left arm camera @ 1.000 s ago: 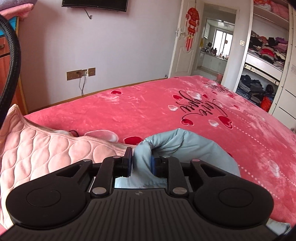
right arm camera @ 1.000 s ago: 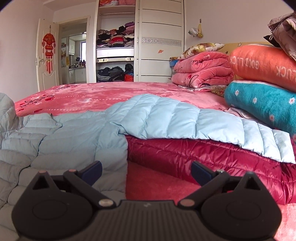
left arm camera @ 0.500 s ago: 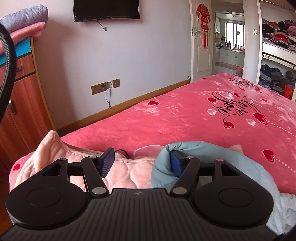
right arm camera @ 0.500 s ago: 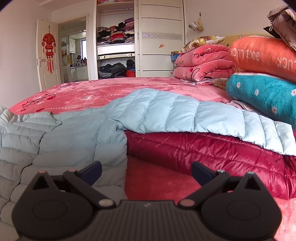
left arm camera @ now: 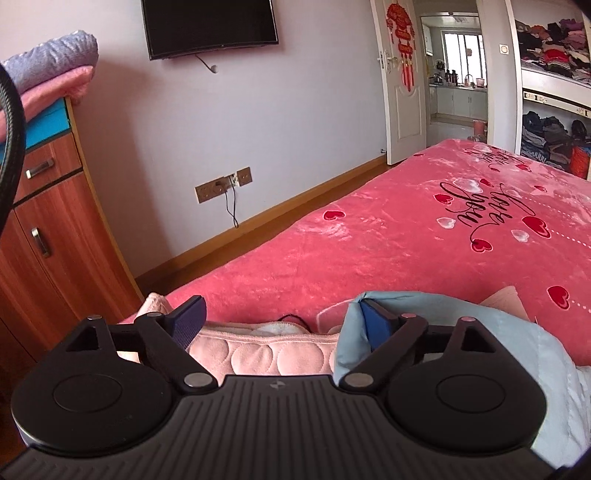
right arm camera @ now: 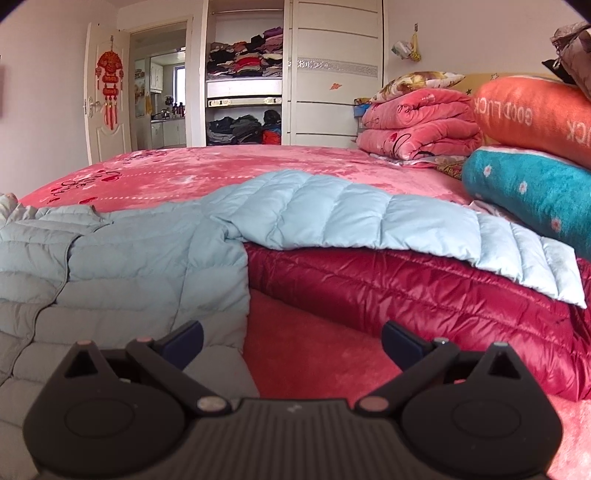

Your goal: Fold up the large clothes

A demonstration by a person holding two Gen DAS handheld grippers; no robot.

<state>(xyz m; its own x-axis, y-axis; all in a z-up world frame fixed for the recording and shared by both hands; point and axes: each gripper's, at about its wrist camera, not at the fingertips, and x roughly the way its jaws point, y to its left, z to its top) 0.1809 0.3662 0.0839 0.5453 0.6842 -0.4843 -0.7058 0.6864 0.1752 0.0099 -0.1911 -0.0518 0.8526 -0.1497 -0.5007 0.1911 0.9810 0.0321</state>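
Observation:
A light blue down jacket lies spread on the red bed cover. One sleeve stretches right over a dark red down jacket. My right gripper hovers open just above the blue jacket's hem edge, with nothing between its fingers. In the left wrist view, my left gripper has its jaws opening wide. A fold of the light blue jacket still drapes around the right finger, and no pad presses on it. A pink quilted pad lies under the gap.
Folded blankets and stacked pillows crowd the bed's right side. An open wardrobe full of clothes stands behind the bed. A wooden cabinet stands left of the bed corner, below a wall television.
My left gripper was shut on the blue fabric; it has spread wide, let the fold go, risen, and swung left toward the cabinet. The right gripper has stayed in place.

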